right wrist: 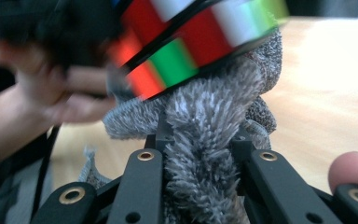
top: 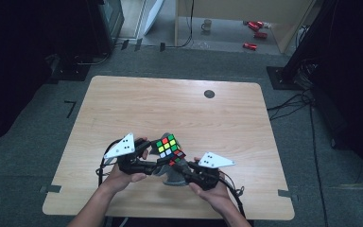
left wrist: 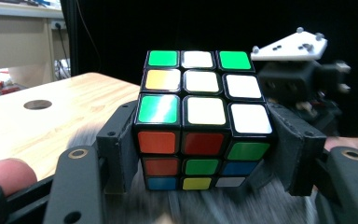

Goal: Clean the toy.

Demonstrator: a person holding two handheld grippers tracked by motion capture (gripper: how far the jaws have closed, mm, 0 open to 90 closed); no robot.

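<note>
The left gripper [left wrist: 200, 158] is clamped on a glossy plastic puzzle cube [left wrist: 200, 121], its jaws pressing two opposite sides. The cube sits tilted above the bench's [top: 179, 109] near edge, around the middle. The right gripper [right wrist: 200, 154] is closed on a grey fuzzy cloth [right wrist: 205, 140], whose bristly bunched pile touches the cube's underside.

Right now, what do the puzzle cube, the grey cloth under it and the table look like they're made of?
Puzzle cube: apparently hard plastic, black body with glossy coloured tiles that catch highlights.
Grey cloth: looks like soft microfibre or chenille, matte, with a fuzzy pile of short standing fibres.
Table: light wood or wood-look laminate, smooth and satin, with faint grain lines; the frames can't settle which.
</note>
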